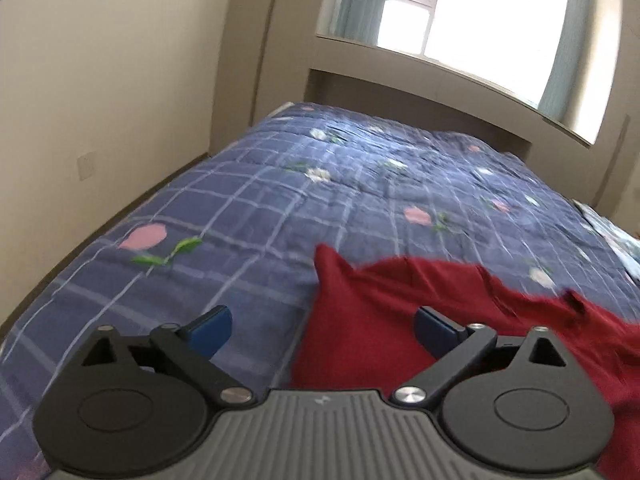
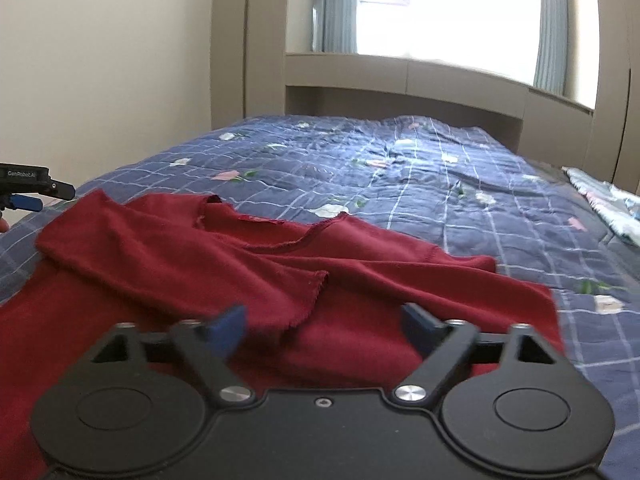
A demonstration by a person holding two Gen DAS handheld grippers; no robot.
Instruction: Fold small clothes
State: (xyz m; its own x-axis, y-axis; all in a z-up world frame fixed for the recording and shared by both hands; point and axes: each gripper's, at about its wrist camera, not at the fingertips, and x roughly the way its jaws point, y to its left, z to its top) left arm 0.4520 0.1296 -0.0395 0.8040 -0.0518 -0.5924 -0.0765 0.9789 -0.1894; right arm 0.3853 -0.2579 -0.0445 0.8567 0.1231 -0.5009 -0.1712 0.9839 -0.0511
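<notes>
Cream walls and a bright curtained window surround a bed under a blue checked quilt

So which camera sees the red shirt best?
The right wrist view. There the red shirt spreads across the blue quilt, with its neckline and a folded sleeve showing. The left wrist view catches only one blurred corner of it, partly behind the open left gripper.

Both wrist cameras look low along the bed toward the far window. Both share the near red garment, the left view from its left.
</notes>
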